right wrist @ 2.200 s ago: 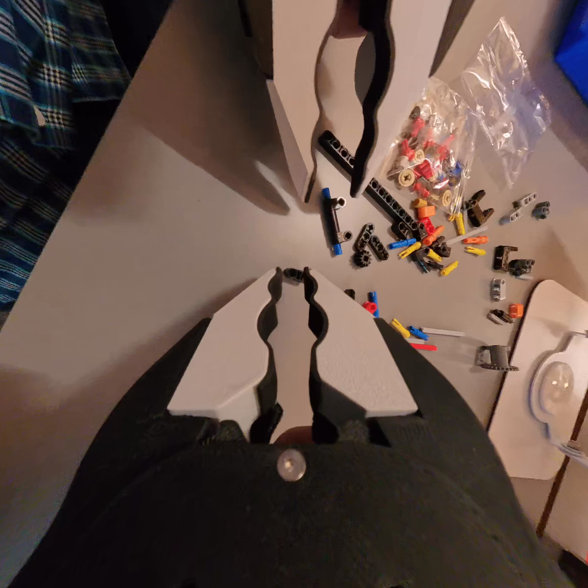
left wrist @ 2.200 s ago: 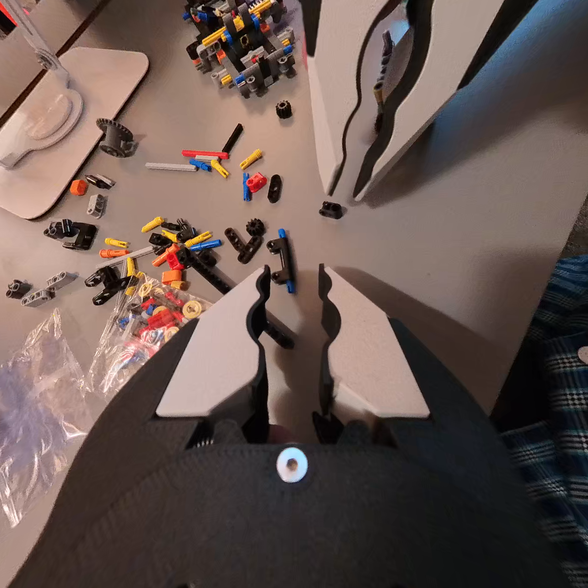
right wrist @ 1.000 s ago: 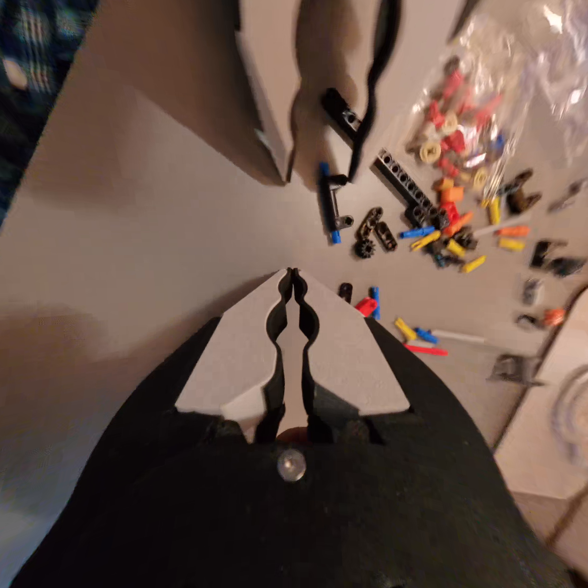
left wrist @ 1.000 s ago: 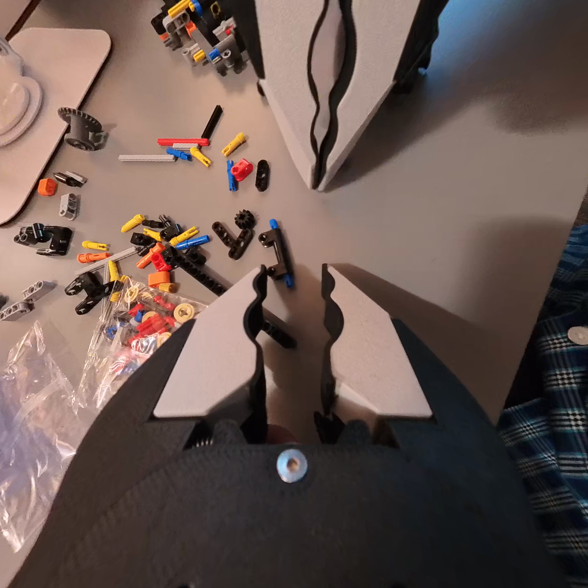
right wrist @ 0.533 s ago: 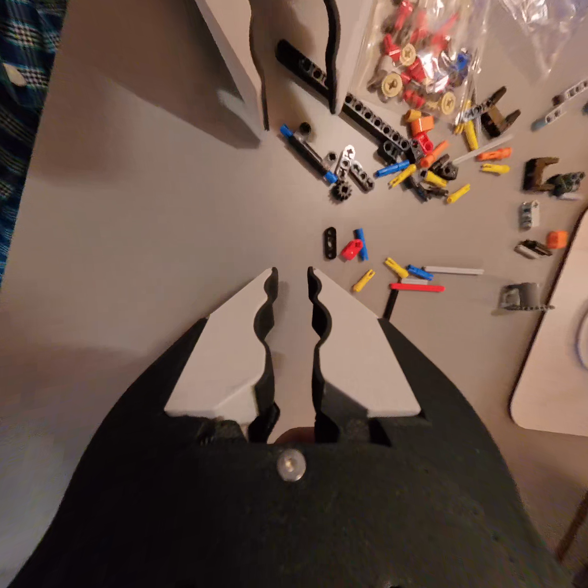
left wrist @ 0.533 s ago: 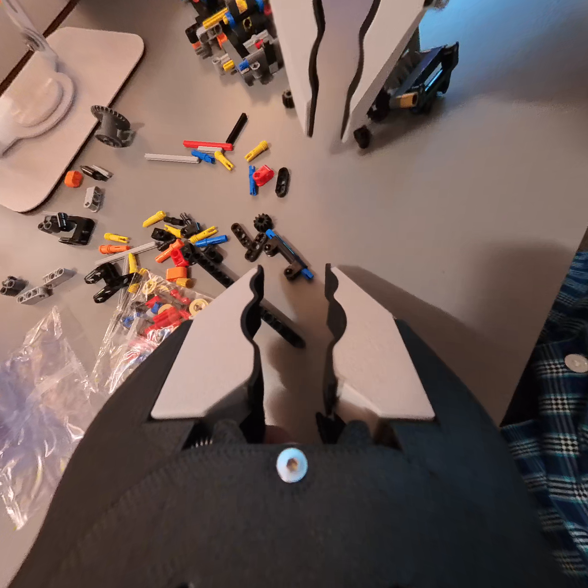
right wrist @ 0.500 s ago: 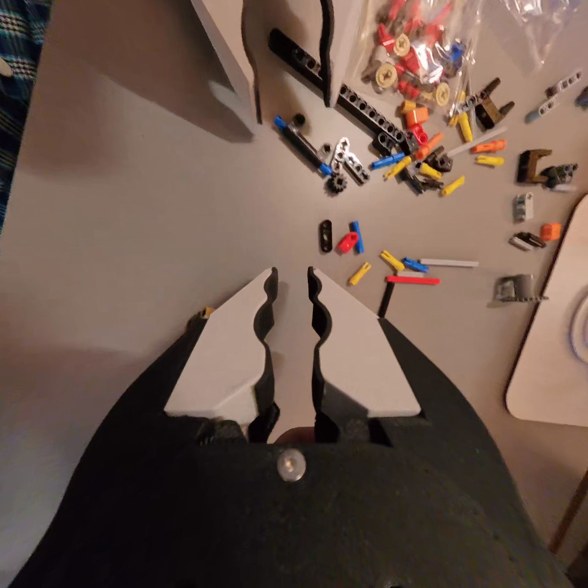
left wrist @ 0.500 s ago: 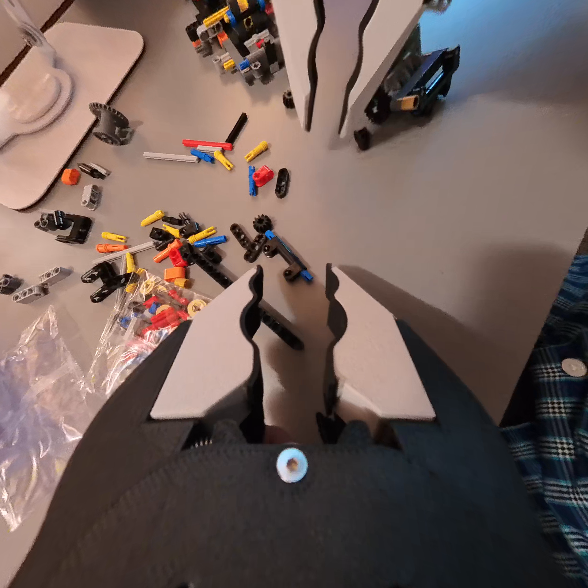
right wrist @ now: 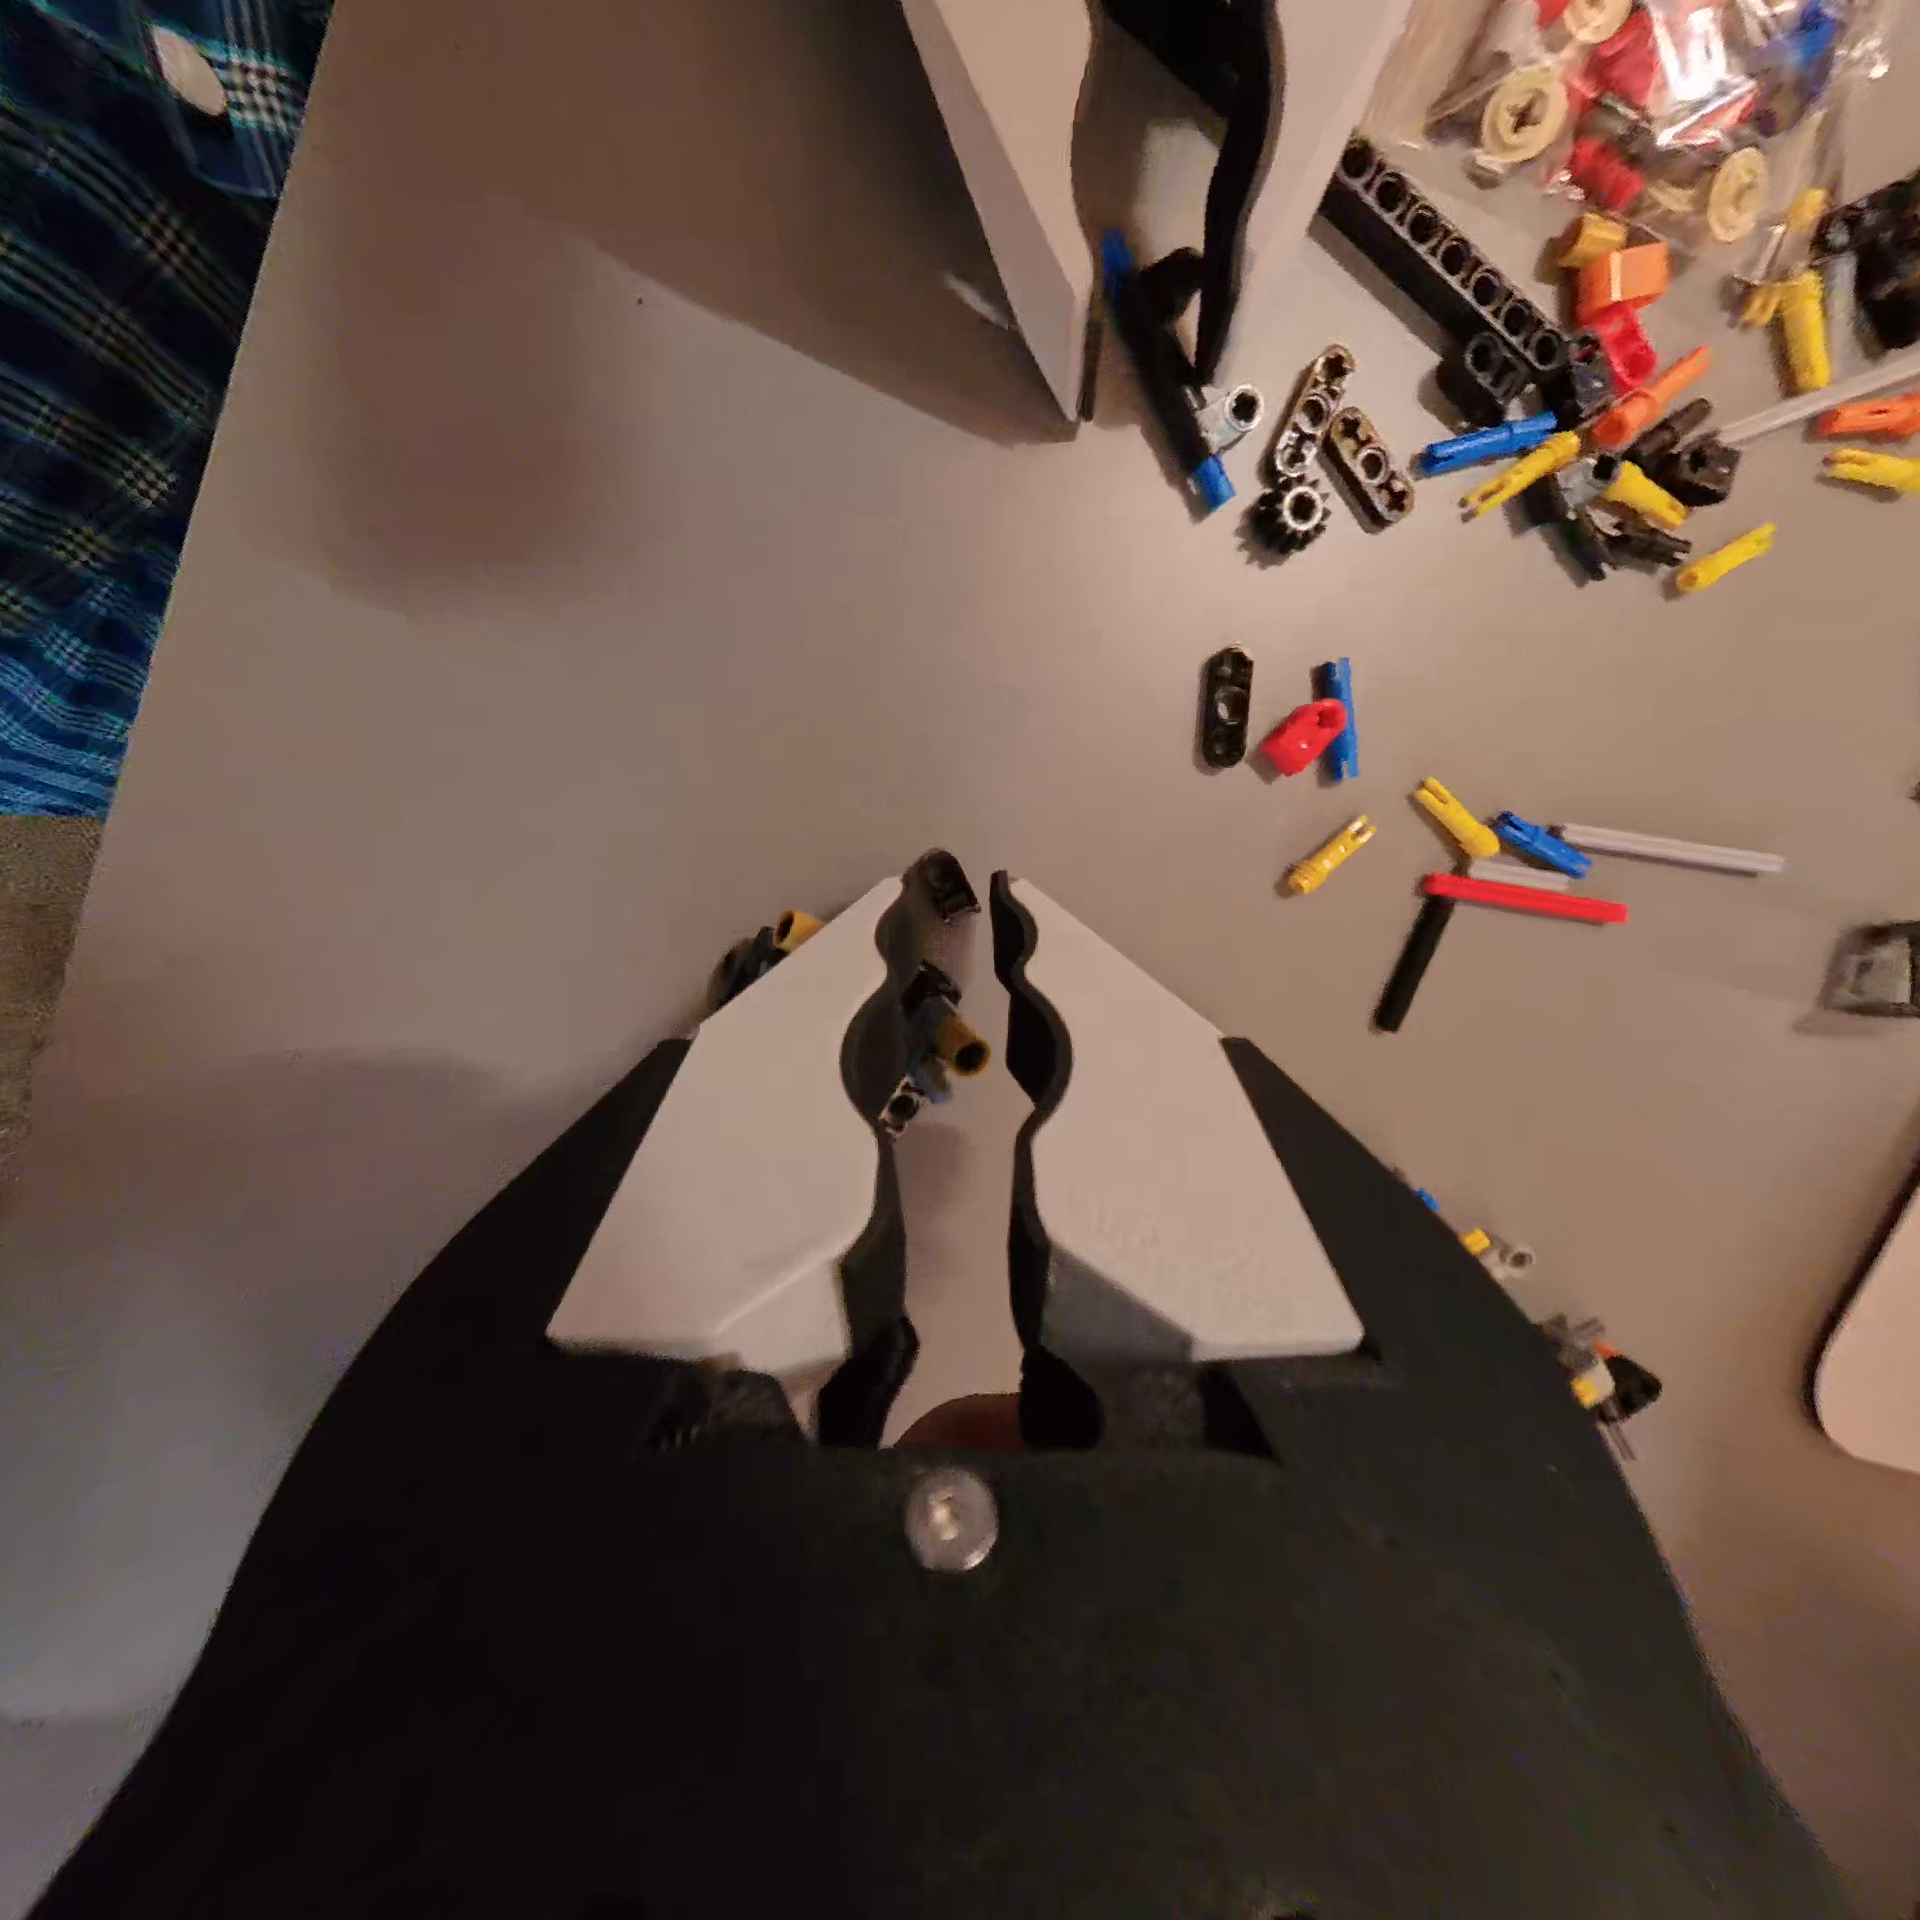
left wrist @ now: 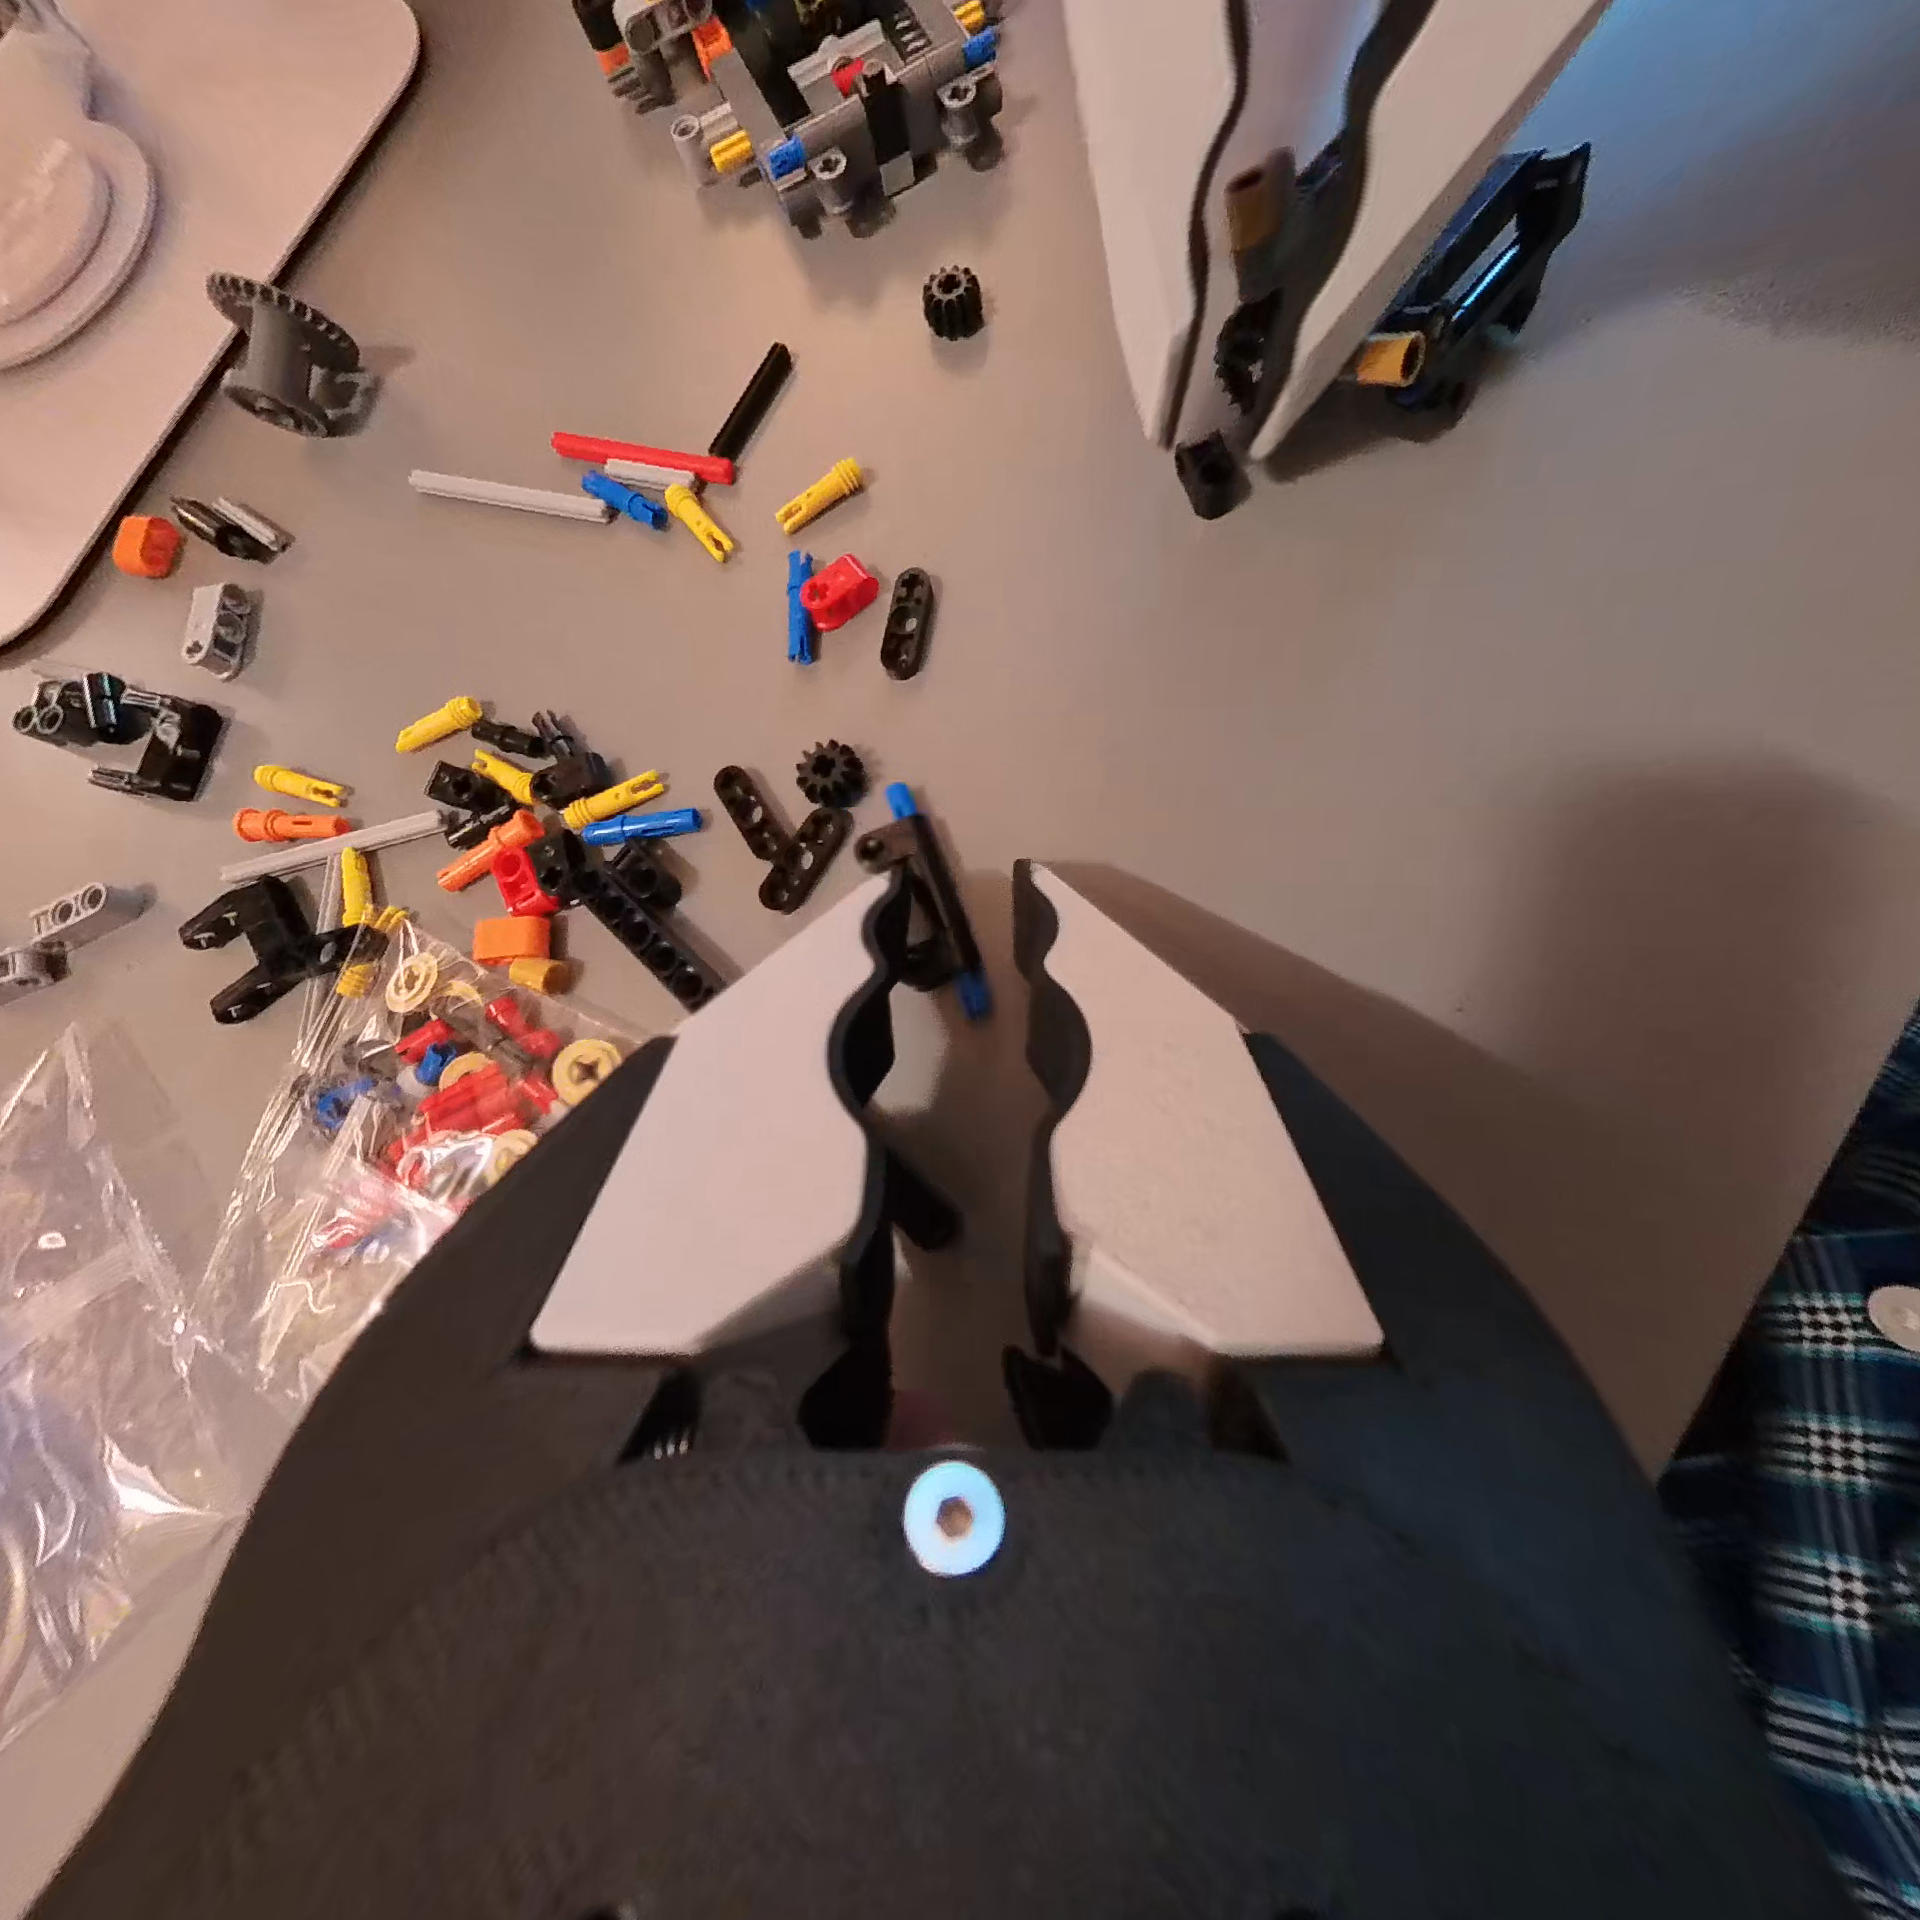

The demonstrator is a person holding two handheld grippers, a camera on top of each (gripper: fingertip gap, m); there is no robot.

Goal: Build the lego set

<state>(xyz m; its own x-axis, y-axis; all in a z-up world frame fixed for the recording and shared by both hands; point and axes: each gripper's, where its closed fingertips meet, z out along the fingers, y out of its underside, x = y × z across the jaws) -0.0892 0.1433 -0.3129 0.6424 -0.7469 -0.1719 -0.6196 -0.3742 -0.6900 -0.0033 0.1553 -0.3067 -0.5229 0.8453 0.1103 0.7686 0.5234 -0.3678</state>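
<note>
Gearbox assembly (left wrist: 831, 104) shows only from left gripper (left wrist: 951, 883).

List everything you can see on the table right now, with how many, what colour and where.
Table: one, grey, under everything.
Model: one, grey and black, partly built, far side.
Subassembly: one, black and blue, beneath the right gripper.
Loose pieces: many, mixed colours, scattered left of centre.
Long beam: one, black, beside the full bag.
Pin piece: one, black with a blue pin, on the table between the left fingers' tips.
Full bag: one, clear, near left.
Empty bag: one, clear, left edge.
Board: one, pale, far left corner.
Shirt: one, blue plaid, right edge.
Left gripper: one, grey fingers, open.
Right gripper: one, grey fingers, open.
</note>
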